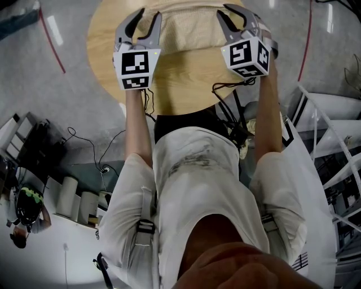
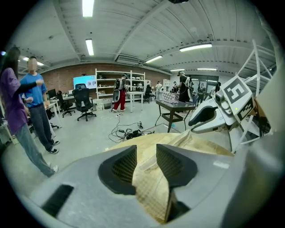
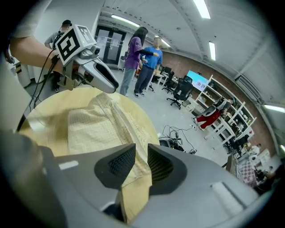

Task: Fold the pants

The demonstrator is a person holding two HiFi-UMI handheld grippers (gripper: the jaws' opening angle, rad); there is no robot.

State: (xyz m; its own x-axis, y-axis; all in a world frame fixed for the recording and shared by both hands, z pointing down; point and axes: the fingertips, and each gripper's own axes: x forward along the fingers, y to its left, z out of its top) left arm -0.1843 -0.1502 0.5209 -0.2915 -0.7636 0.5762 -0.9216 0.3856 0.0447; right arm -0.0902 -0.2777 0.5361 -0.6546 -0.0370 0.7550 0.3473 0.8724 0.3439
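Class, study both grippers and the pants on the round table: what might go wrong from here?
1. Cloth of the pants lies between the parted jaws of the left gripper and the right gripper; pulling away may snag it and spoil the fold.
2. In the right gripper view the pants lie near the table rim, so a drag could tip them off.

site: open-plan lab/workshop | evidence: brick wall (image 2: 62, 78), white shelving (image 2: 107, 84), swivel chairs (image 2: 84, 103), wall screen (image 2: 84, 82), ceiling strip lights (image 2: 87, 7), loose cables (image 2: 129, 132) on grey floor (image 2: 84, 136), 2 people (image 2: 35, 95) standing by
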